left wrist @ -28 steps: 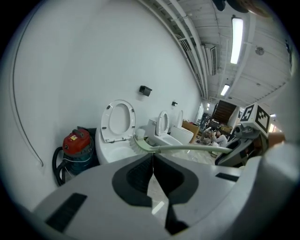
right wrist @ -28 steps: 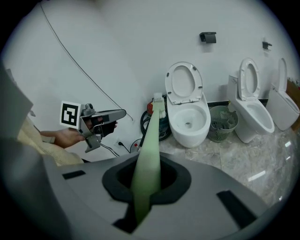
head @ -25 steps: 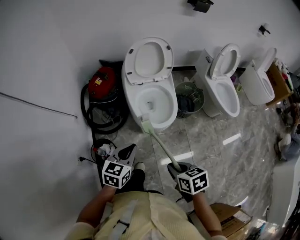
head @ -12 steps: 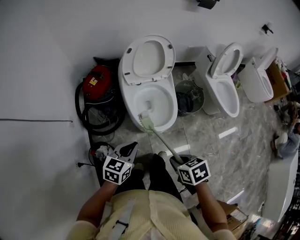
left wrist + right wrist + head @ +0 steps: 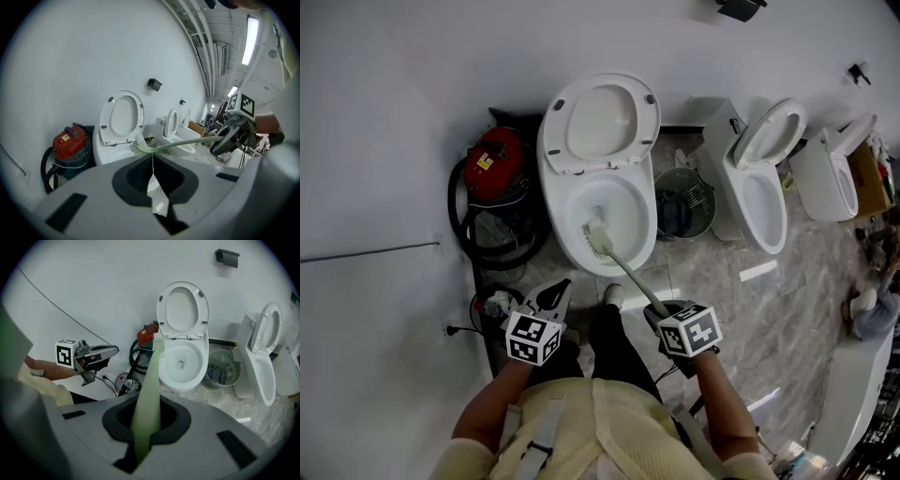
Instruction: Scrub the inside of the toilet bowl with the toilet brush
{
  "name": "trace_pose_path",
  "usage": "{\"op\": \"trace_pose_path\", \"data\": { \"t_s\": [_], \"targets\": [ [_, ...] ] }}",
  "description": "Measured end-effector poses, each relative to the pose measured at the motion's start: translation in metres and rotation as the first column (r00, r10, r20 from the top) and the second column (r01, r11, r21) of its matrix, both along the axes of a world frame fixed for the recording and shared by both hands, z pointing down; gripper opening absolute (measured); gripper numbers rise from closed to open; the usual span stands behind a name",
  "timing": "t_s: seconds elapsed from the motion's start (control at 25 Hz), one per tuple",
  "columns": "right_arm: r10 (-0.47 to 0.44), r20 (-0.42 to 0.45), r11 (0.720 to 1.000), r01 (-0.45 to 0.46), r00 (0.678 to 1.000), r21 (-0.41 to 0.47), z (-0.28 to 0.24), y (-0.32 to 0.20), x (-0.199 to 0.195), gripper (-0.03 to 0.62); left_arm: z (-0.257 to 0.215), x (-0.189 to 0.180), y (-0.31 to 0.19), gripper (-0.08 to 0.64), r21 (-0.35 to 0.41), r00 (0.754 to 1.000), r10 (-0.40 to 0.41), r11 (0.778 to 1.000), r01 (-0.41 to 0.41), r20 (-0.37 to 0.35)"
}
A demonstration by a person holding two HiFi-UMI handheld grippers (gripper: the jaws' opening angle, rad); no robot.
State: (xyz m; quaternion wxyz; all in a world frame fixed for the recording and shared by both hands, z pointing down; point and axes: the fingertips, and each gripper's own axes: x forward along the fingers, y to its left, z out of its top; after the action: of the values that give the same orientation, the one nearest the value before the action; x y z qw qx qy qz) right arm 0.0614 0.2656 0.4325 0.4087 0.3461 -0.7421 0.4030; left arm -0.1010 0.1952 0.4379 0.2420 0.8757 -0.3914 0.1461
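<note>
A white toilet [image 5: 553, 202] stands against the wall with its seat and lid [image 5: 600, 122] raised. My right gripper [image 5: 662, 315] is shut on the pale green handle of the toilet brush [image 5: 623, 269]. The brush head [image 5: 598, 234] sits just inside the bowl, at its front left rim. In the right gripper view the handle [image 5: 149, 380] runs from the jaws up to the brush head [image 5: 158, 340] at the bowl's near edge. My left gripper [image 5: 551, 296] hangs left of the handle, near the floor, shut and holding nothing. It also shows in the right gripper view [image 5: 110, 350].
A red vacuum [image 5: 492, 159] with a black hose [image 5: 473, 230] stands left of the toilet. Cables and a small device [image 5: 494, 304] lie near my left gripper. A wire waste basket [image 5: 684, 202] and two more toilets [image 5: 764, 192] [image 5: 836, 178] stand to the right. My shoe [image 5: 612, 295] is before the bowl.
The brush head has moved from the front rim's outer edge to just inside the bowl. I have stepped closer, with one foot forward. The left gripper stayed shut beside me.
</note>
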Motion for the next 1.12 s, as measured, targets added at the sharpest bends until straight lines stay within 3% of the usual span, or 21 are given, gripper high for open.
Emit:
{"op": "trace_pose_path", "data": {
  "t_s": [0.32,0.6,0.72,0.92,1.12],
  "targets": [
    [-0.100,0.000,0.992,0.099,0.995,-0.077,0.033,-0.061,0.047,0.031,0.024,0.026,-0.043,0.012,-0.052,0.998,-0.060,0.997,0.062,0.034],
    [-0.194,0.009,0.971,0.193,0.981,-0.143,0.066,-0.105,0.081,0.031,0.053,0.067,-0.057,0.012,-0.115,0.990,0.011,0.993,0.005,0.139],
    [-0.229,0.007,0.959,0.227,0.973,-0.172,0.085,-0.118,0.092,0.031,0.064,0.075,-0.067,0.012,-0.121,0.986,-0.009,0.992,0.030,0.167],
    [-0.239,0.004,0.940,0.232,0.971,-0.251,0.122,-0.125,0.103,0.031,0.090,0.077,-0.087,0.012,-0.155,0.978,-0.035,0.986,0.068,0.207],
    [-0.227,0.002,0.929,0.218,0.974,-0.298,0.160,-0.134,0.096,0.031,0.118,0.084,-0.095,0.012,-0.186,0.972,0.016,0.982,0.028,0.233]
  ]
}}
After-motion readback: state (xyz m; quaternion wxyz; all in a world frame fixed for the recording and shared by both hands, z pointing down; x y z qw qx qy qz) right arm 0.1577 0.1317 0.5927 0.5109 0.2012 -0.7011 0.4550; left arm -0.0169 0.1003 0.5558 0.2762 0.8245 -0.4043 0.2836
